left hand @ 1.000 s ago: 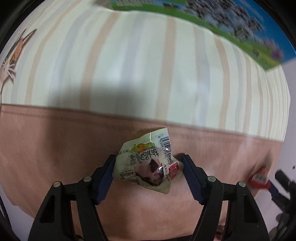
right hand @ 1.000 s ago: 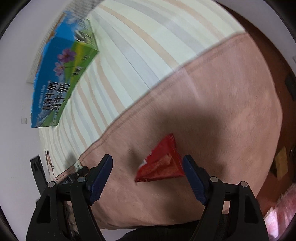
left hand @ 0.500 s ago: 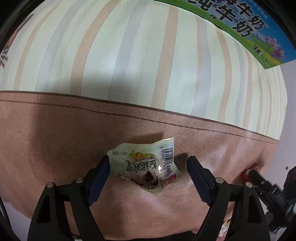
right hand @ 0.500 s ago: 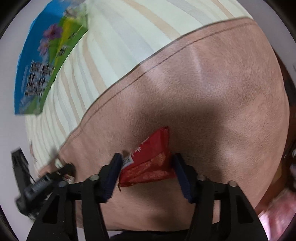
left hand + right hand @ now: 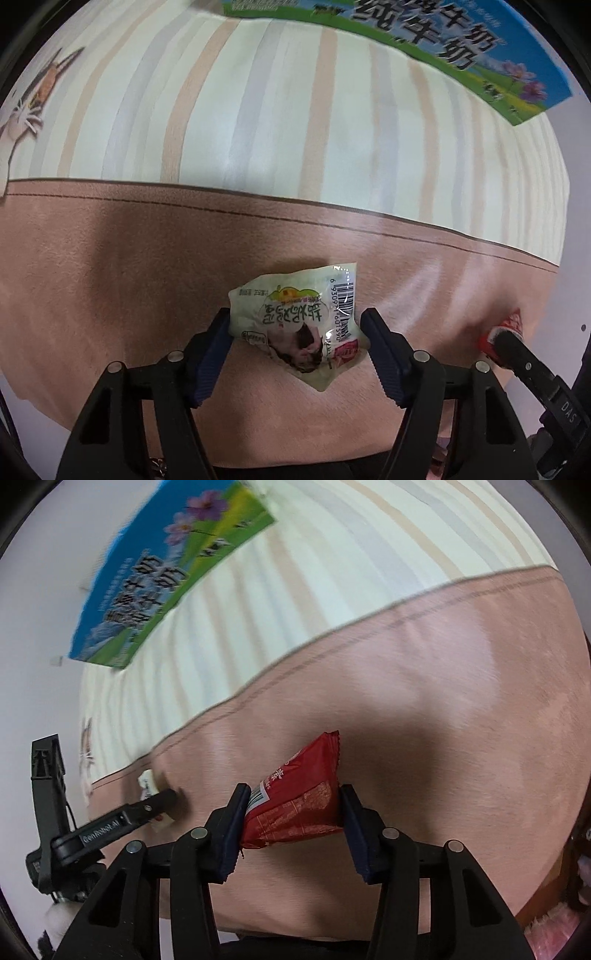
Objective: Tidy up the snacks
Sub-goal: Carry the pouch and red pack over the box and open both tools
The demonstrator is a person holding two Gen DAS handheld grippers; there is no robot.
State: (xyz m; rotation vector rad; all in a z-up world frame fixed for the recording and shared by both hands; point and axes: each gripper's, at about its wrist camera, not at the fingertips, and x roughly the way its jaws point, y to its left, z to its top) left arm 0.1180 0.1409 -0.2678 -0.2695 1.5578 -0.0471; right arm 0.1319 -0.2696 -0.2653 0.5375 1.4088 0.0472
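L gripper (image 5: 297,338) pinched the pale snack pkt (image 5: 299,321) btwn its pads; R gripper (image 5: 291,821) clamped the red snack pkt (image 5: 295,801), both over tan cloth (image 5: 443,701).

— What sort of place is this?
— A home, I'd say. A soft cloth (image 5: 258,129) striped cream, grey and peach with a tan border covers the worktop, with a cartoon cat (image 5: 26,99) printed at one end.
— Anything else?
— A blue and green milk carton (image 5: 166,576) stands on it, and plain white walls (image 5: 37,627) lie behind.
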